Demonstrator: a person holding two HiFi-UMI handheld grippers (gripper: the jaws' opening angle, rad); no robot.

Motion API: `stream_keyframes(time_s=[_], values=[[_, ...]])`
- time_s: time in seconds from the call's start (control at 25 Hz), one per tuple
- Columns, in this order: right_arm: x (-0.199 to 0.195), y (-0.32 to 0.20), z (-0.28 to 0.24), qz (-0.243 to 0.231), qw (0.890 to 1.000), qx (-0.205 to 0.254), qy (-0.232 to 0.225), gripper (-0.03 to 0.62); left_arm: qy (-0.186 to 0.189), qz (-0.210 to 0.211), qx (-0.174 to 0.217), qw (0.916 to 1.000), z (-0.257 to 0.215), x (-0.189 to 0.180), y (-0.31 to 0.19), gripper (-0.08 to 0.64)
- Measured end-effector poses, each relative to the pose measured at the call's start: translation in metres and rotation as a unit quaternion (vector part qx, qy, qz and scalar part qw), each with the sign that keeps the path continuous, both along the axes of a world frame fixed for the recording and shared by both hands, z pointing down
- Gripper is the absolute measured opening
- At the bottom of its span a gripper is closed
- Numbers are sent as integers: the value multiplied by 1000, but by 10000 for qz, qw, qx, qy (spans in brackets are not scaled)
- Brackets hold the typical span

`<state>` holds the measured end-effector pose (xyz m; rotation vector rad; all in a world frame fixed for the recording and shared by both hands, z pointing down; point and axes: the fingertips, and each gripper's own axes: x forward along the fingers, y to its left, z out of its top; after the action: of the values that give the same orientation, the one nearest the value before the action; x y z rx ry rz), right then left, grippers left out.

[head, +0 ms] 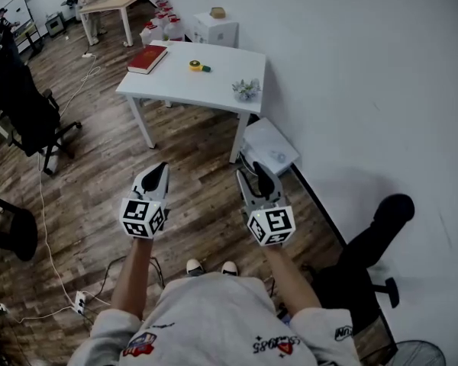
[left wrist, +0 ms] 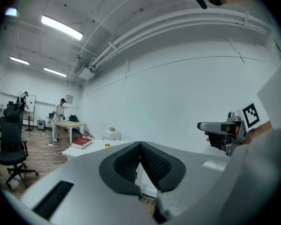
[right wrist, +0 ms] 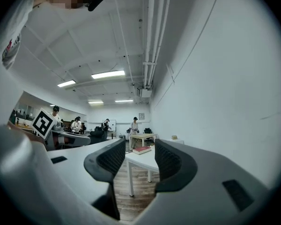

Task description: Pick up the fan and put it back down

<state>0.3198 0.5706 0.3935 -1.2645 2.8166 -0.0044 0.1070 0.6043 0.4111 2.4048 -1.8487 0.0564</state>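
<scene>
Fan (head: 198, 65) – small yellow thing on white table (head: 175, 82), likely light, fragile plastic; I'd pinch its green handle (head: 207, 69) – my left tongs (head: 159, 171) closed, right tongs (head: 257, 172) parted, empty

A red book (head: 147, 59) lies at the far left corner of the white table (head: 187, 88). A small yellow item (head: 196, 65) (too small to identify) sits near its far edge, and a pale clump (head: 246, 90) near its right edge. A black office chair (head: 27, 105) stands well apart.

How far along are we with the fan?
Nothing looks done yet. The left tool is shut and empty, the right tool open and empty, both held level short of the white table. Reaching, lifting and setting down the fan all remain; I can't pick it out here.
</scene>
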Motion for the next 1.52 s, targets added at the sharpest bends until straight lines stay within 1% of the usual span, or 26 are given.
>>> stream_keyframes(time_s=[0.12, 0.28, 0.48, 0.68, 0.92, 1.04, 1.2, 1.36, 1.52], values=[[-3, -6, 5, 103, 9999, 47, 72, 266, 29, -19, -4, 10000, 0, -10, -3, 3], [-13, -10, 14, 106, 9999, 5, 131, 328, 14, -6, -16, 10000, 5, -21, -6, 4], [-35, -11, 17, 127, 9996, -68, 250, 337, 27, 46, -90, 9999, 16, -42, -12, 4], [-48, -12, 26, 215, 9993, -84, 295, 344, 24, 188, -219, 9996, 26, -55, -18, 4], [-68, -36, 40, 332, 9987, -197, 330, 351, 81, 245, -365, 9990, 40, -75, -44, 4], [-78, -63, 44, 348, 9985, -257, 332, 351, 77, 230, -420, 9988, 48, -84, -69, 5], [-92, -115, 52, 307, 9986, -291, 325, 350, 46, 178, -471, 9987, 57, -98, -117, 4], [-105, -180, 51, 260, 9988, -301, 276, 350, 20, 111, -470, 9988, 53, -111, -177, 4], [-118, -257, 51, 162, 9993, -264, 231, 350, -24, 19, -496, 9988, 51, -124, -251, 4]])
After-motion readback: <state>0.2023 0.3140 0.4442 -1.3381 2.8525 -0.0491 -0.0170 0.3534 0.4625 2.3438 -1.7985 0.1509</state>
